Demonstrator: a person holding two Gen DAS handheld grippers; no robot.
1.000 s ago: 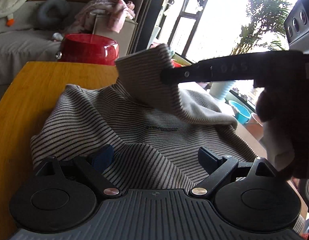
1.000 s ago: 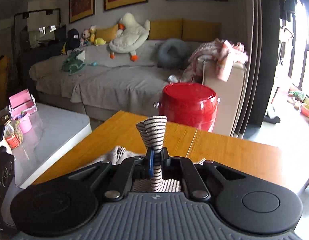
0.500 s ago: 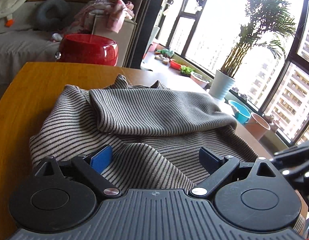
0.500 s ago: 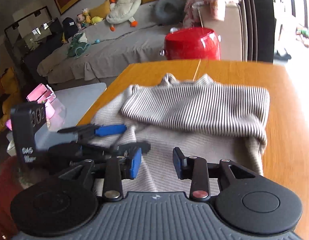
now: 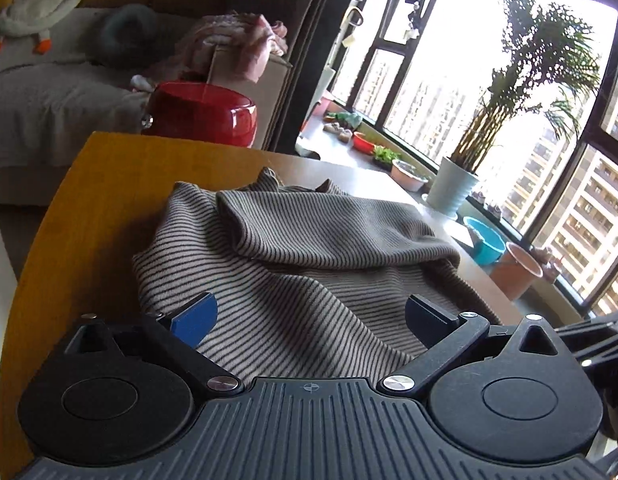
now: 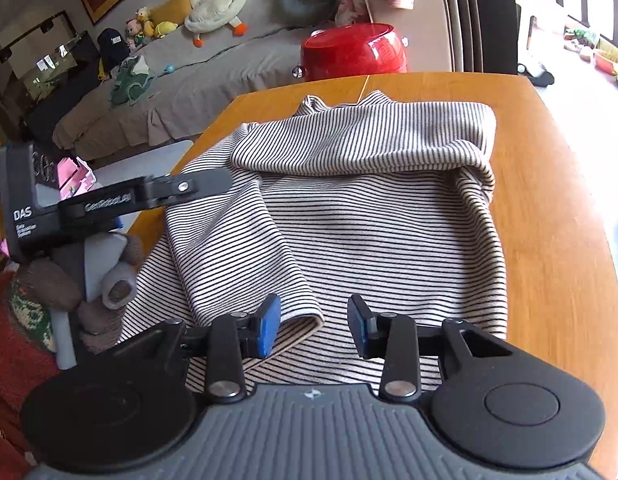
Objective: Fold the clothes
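Here the striped sweater lies spread on the wooden desk, one sleeve folded across its chest. The right gripper, jaws just parted and empty, hovers over the other sleeve's cuff, likely to fold it next. The left gripper stands wide open, holding nothing.

- Bare tabletop runs along the striped garment's right side and beyond its far edge: open passage there.
- The left gripper reaches over the garment's left edge, blocking that side.
- A red pot stands past the tabletop's far end.
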